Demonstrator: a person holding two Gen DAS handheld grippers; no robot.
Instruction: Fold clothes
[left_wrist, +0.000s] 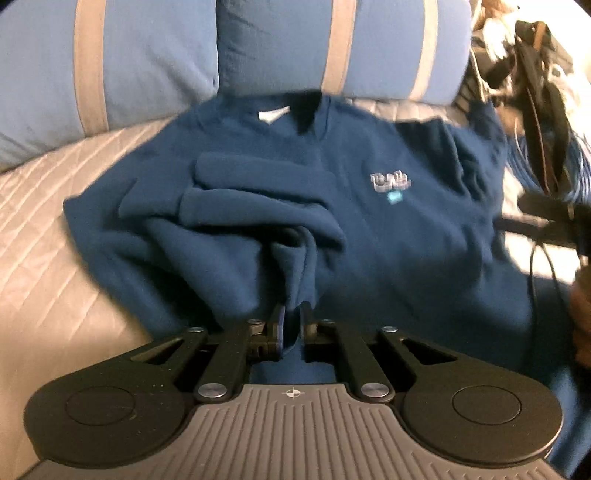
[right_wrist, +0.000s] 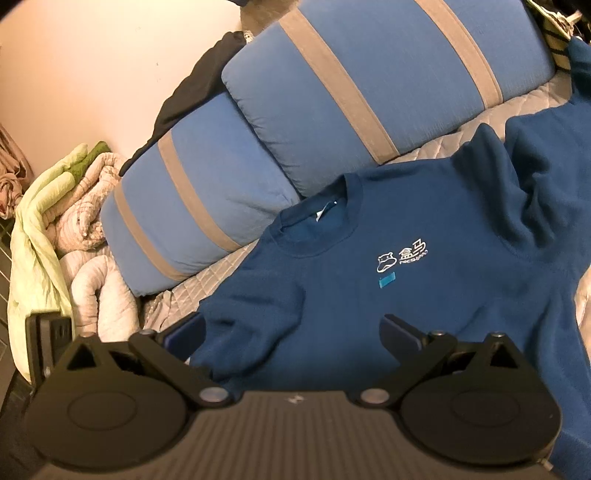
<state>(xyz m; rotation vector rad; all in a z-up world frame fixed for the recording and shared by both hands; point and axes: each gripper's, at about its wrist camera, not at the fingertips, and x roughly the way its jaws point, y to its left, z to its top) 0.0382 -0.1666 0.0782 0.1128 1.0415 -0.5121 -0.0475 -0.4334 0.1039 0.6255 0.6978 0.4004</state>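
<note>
Left gripper (left_wrist: 291, 325): fingers pinching sweatshirt (right_wrist: 424, 295) sleeve fabric.
Right gripper (right_wrist: 291, 332): fingers spread.
Risk: thick bunched sleeve may slip, spoiling fold.

Both views are dim, warm-tinted indoor exposures with heavy fisheye distortion; corners vignette to black.

Left wrist view: motion blur softens the whole frame. The chest logo (left_wrist: 390, 181) on the sweatshirt (left_wrist: 369, 240) is smeared and unreadable. Right of the sweatshirt, a bright patch is blown out to white. Left of it, warm light falls on the quilted cover (left_wrist: 55, 229).

Right wrist view: sharper; the logo (right_wrist: 402, 257) is legible. The wall (right_wrist: 110, 55) above the sweatshirt (right_wrist: 424, 295) is evenly lit peach. The sweatshirt's near edge lies in shadow.
</note>
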